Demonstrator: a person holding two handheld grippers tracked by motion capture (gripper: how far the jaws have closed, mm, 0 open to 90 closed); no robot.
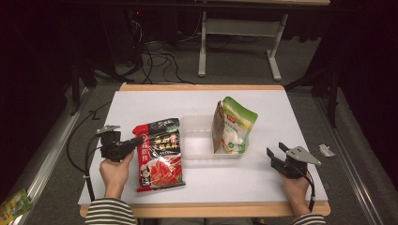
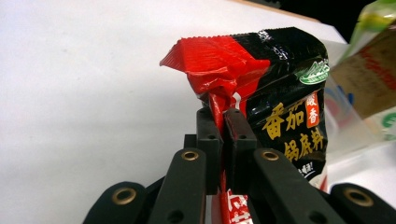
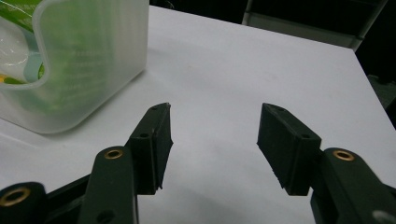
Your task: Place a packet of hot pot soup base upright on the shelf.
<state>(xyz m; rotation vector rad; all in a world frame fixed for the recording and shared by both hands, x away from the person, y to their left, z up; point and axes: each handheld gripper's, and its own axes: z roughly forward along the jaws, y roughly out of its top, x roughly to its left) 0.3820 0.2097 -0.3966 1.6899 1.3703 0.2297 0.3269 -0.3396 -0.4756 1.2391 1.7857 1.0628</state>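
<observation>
left tool (image 2: pixel 223 122) clenched on the red-and-black pouch's (image 1: pixel 158 152) crimped edge (thin enough to pinch) at the bench's (image 1: pixel 141 105) left, likely bound for the clear bin (image 1: pixel 197 140); right tool (image 3: pixel 214 142) released, resting aside.

red pouch (image 2: pixel 280 116) lower part behind tool (image 2: pixel 223 122); green pouch (image 2: pixel 373 60) cropped

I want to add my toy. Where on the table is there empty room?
The far strip behind the clear bin is bare, and so is the near patch between the red packet and the right gripper. The middle is crowded: the green pouch stands in the bin, the packet lies beside it.
</observation>
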